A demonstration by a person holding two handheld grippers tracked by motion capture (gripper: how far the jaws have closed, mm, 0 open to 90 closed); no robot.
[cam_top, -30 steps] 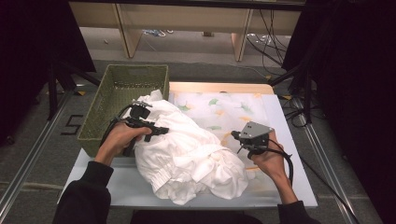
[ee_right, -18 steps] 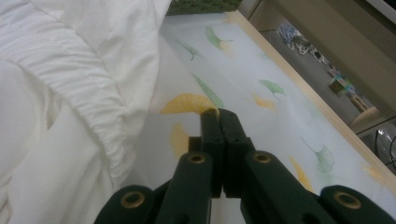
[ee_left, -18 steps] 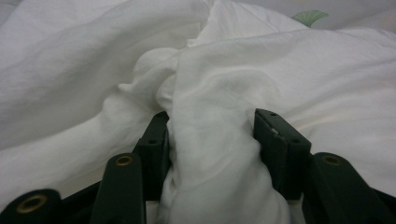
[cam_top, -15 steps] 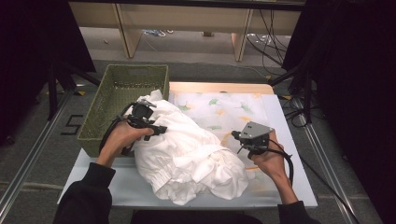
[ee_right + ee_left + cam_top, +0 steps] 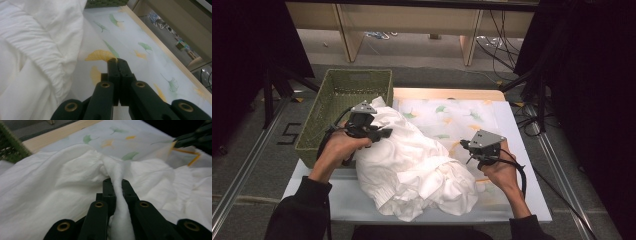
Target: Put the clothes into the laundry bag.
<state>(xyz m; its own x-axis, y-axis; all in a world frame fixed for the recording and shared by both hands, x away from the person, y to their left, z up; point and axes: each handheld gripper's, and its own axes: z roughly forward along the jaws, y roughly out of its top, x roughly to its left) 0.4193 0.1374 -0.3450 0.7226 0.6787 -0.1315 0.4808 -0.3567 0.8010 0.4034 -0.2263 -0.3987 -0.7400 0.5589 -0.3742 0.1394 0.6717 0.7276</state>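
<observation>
A crumpled white garment (image 5: 412, 165) lies heaped on a leaf-print cloth (image 5: 452, 112) across the table. My left gripper (image 5: 384, 132) is at the heap's upper left; its jaws have just been closing and now pinch a raised fold of the garment (image 5: 62, 182), seen between the tips of the left gripper (image 5: 116, 182). At the heap's right edge, my right gripper (image 5: 464, 146) has its jaws together, and the right gripper (image 5: 117, 61) seems to pinch the leaf-print cloth (image 5: 140, 32) beside the garment (image 5: 32, 37).
A green woven basket (image 5: 357, 72) stands at the table's left, touching the garment's far end. A wooden strip (image 5: 447, 93) borders the far side of the cloth. Cables trail on the floor beyond, and dark curtains hang at both sides.
My left gripper has risen slightly and closed on a fold of the white garment, pulling it up. The right gripper has stayed where it was.
</observation>
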